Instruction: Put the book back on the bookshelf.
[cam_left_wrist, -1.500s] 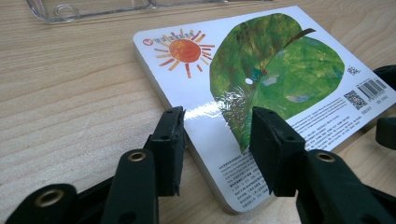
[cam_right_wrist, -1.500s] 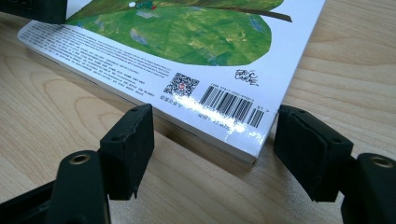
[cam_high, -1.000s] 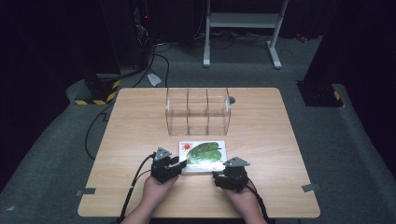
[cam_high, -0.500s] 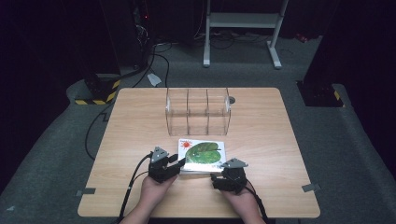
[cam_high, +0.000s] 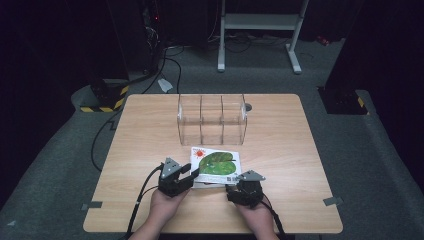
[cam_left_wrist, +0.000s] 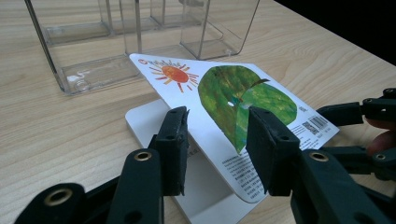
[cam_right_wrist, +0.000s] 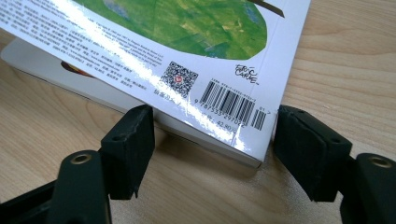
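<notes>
Both forearms enter from the near edge, hands side by side.
The left hand-held gripper (cam_high: 192, 173) has its jaws partly apart, angled inward; the right hand-held gripper (cam_high: 239, 186) has jaws spread, just been closing slightly.

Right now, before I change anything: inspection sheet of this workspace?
Surface: wooden table, bare apart from the items below.
Job's things: leaf-cover book tilted up over a white book; clear three-bay organizer behind them, its bays hold nothing.
Clutter: nothing seen.
Grippers: left gripper jaws apart, straddling the leaf-cover book's edge; right gripper jaws apart, just been closing, around the barcode corner.
Cables: left gripper cable trails off the near edge; floor cables behind the table.
Surroundings: grey carpet, white stand, striped block, dark room.
</notes>
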